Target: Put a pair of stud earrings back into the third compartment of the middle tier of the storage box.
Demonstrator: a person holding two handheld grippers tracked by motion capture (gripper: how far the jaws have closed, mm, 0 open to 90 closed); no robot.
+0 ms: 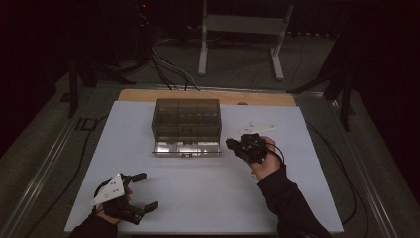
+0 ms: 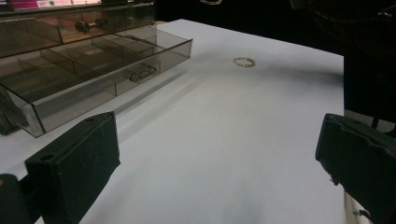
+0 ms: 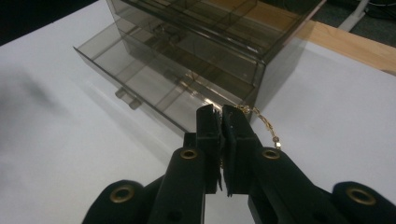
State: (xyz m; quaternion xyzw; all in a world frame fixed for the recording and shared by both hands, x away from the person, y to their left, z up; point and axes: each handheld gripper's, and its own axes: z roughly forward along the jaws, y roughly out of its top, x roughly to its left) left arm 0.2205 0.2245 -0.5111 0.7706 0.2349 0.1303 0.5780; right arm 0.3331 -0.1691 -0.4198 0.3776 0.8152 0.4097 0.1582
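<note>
Gold chain of fine links (image 3: 261,122) hangs pinched between the clenched pads of the right claw (image 3: 222,140), trailing to the right of the jaws at the centre of the right gripper view. It sits just in front of the smoky transparent plastic drawer box (image 3: 205,51), whose bottom drawer (image 3: 140,84) is pulled out in the upper half of that frame. The grip catches only a short stretch of chain, so I judge the loose tail could snag on the drawer's front wall or a divider and get tugged free. It could also drape over the rim instead of dropping inside a compartment. The left claw (image 1: 141,191) rests released on the white tabletop (image 1: 198,198) at lower left of the high view. A small gold ring (image 2: 244,61) lies apart on the tabletop.
</note>
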